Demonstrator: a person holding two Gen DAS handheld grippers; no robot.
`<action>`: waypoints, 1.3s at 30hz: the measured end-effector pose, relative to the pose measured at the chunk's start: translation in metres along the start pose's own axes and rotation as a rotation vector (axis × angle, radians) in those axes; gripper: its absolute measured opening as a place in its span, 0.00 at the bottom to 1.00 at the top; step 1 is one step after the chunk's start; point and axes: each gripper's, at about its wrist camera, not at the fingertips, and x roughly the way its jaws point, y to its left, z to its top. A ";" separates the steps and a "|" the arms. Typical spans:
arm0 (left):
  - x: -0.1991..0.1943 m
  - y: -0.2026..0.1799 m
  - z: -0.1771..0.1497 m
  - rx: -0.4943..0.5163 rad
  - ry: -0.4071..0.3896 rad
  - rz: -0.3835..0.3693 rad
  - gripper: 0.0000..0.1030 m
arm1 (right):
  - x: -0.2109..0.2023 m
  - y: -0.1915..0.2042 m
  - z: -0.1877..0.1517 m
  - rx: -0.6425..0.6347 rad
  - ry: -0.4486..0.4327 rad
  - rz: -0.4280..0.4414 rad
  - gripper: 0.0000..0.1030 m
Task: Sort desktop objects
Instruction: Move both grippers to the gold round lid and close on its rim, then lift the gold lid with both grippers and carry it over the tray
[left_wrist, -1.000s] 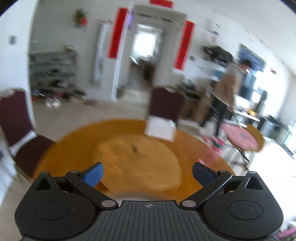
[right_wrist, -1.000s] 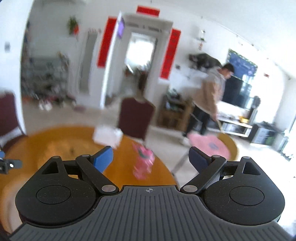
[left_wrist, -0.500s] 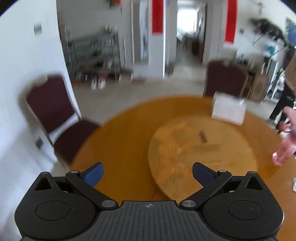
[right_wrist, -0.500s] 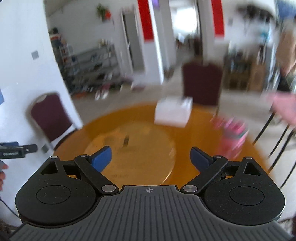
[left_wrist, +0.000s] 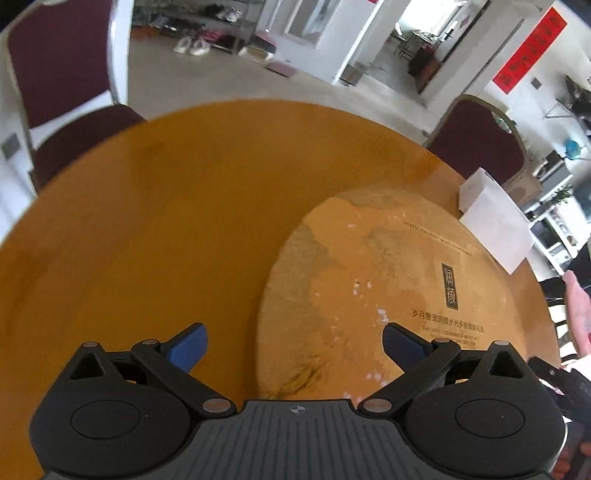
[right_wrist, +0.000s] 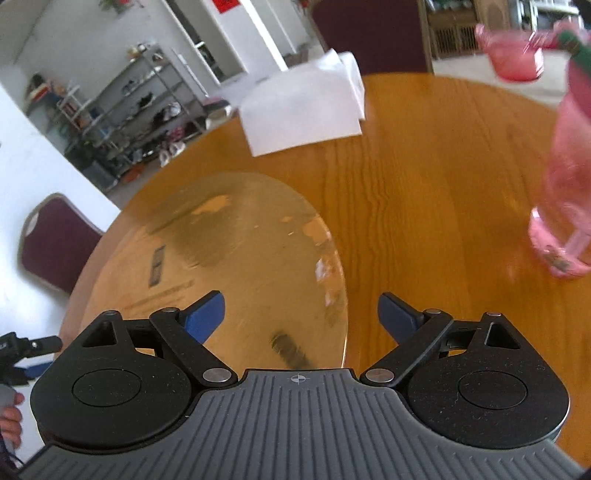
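I have both tools angled down over the round orange bench (left_wrist: 155, 229). My landmark is the glass turntable (right_wrist: 243, 258) in the middle of it, a worn, yellowish disc with a small dark label printed on it.

The left tool (left_wrist: 293, 347) is released, its blue fingers (left_wrist: 188, 345) spread wide with nothing between them. They straddle the near left edge of the turntable, one finger over bare bench wood, the other over the glass.

The right tool (right_wrist: 301, 314) is likewise released and empty, blue fingers (right_wrist: 207, 314) well apart, straddling the turntable's near right edge.

The things to sort sit off the turntable. A white box (right_wrist: 303, 107) rests on the bench just beyond the turntable's far edge; in the left view the same white box (left_wrist: 495, 225) lies at the turntable's far right. A pink bottle (right_wrist: 565, 192) stands upright on the bench well to the right of the turntable, blurred, with its top cut off by the frame edge.

A dark red chair (left_wrist: 62, 88) stands beyond the bench to the far left of the turntable, and a second chair (left_wrist: 480, 140) stands behind the white box.
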 end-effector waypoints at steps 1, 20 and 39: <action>0.006 -0.002 0.000 0.010 0.006 -0.008 0.98 | 0.007 -0.002 0.002 0.001 -0.001 0.004 0.91; 0.054 -0.012 -0.003 0.066 0.045 -0.018 1.00 | 0.042 -0.017 0.015 0.025 0.119 0.128 0.92; 0.002 -0.033 0.014 0.084 -0.110 0.034 0.98 | 0.007 0.028 0.018 -0.076 0.013 0.090 0.91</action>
